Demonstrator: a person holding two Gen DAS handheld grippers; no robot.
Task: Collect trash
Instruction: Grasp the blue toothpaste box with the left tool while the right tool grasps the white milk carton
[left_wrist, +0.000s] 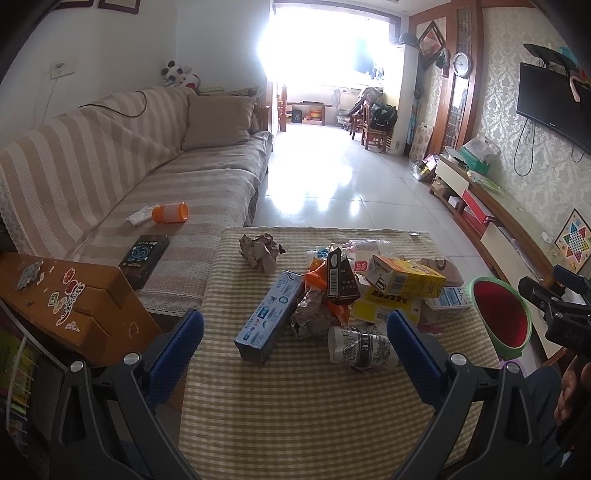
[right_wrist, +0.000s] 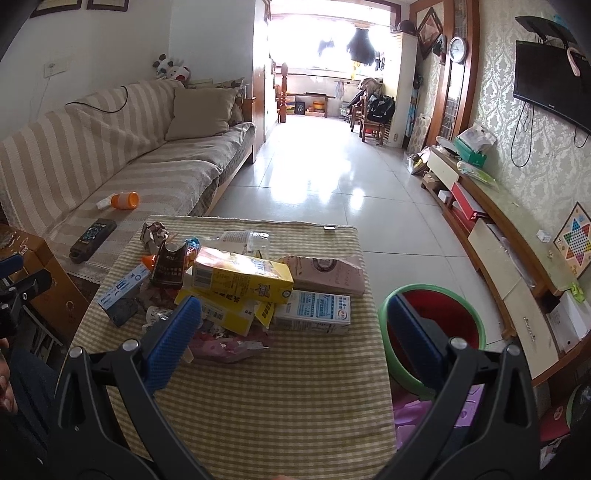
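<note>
Trash heap on the checked table, both grippers apart and empty
The trash pile (left_wrist: 354, 291) lies just beyond the left gripper (left_wrist: 295, 332); the right gripper (right_wrist: 291, 328) hangs over its near right edge, the green bin (right_wrist: 436, 332) at right

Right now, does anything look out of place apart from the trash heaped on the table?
Yes: on the sofa an orange-capped bottle lies on its side beside a crumpled tissue, and a dark box lies near the seat's front edge. Both grippers are open, holding nothing.
</note>
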